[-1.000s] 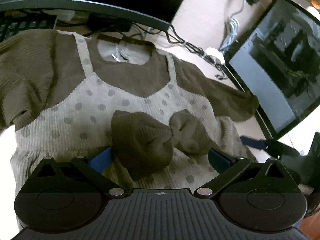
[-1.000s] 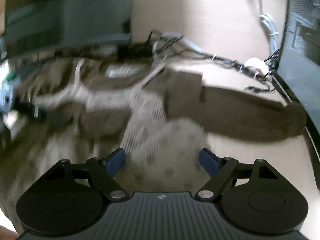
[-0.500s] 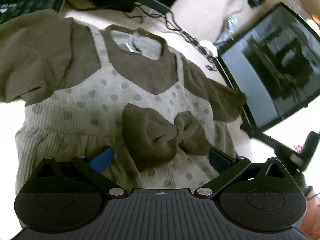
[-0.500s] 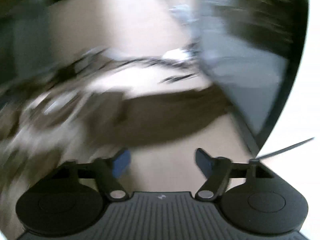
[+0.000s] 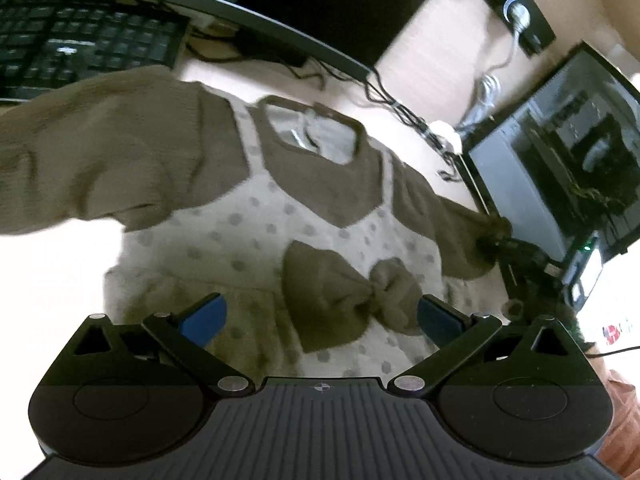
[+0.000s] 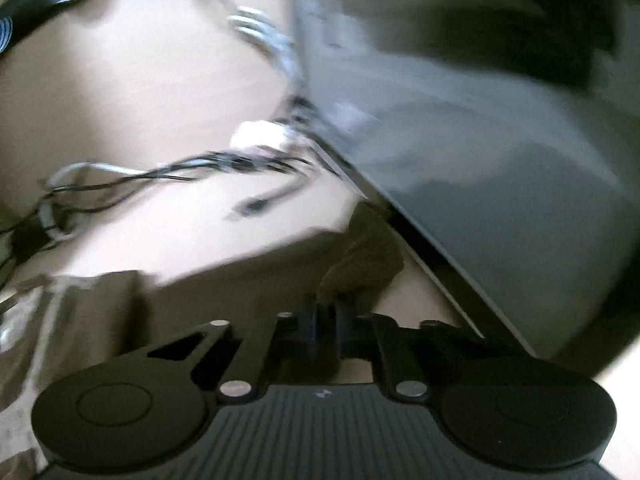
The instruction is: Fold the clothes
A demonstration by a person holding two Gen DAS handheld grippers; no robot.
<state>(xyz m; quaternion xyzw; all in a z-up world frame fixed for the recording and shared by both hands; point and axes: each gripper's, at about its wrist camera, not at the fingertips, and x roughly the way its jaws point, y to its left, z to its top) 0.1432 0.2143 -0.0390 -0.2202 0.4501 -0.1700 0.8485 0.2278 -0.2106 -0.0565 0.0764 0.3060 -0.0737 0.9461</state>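
Child's knit top (image 5: 280,208) lies flat, front up, on the desk (image 6: 140,80), its far-sleeve cuff (image 6: 360,264) just beside the monitor (image 5: 560,168). Left gripper (image 5: 320,316) hovers spread wide above the bow (image 5: 348,292), gripping nothing. Right gripper (image 6: 322,320) pinches that cuff. Soft, light, floppy fabric; cuffs and hem corners look the best holds.
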